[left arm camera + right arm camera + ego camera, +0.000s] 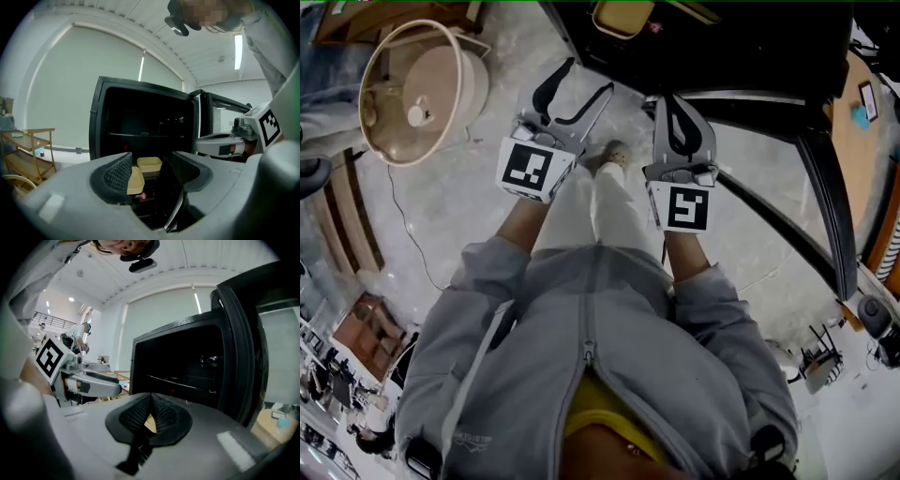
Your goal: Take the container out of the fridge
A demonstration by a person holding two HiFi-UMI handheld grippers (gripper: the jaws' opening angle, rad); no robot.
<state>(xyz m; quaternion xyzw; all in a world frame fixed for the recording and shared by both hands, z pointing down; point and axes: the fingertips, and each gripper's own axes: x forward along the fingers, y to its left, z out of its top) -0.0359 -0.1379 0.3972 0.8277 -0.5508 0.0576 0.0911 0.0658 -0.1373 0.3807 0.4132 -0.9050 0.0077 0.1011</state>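
Observation:
The black fridge stands open in front of me. Two tan lidded containers rest on a low shelf inside: one further back, the other nearer and half hidden by my left pad. One container shows at the top of the head view. My left gripper is open and level, short of the shelf, with nothing between its pads. My right gripper is beside it, shut and holding nothing. Only a tan sliver of a container shows behind its pads.
The fridge door hangs open on the right. A round beige tub sits on the floor at the left, with a cable near it. A wooden trolley stands left of the fridge. Other people are far off.

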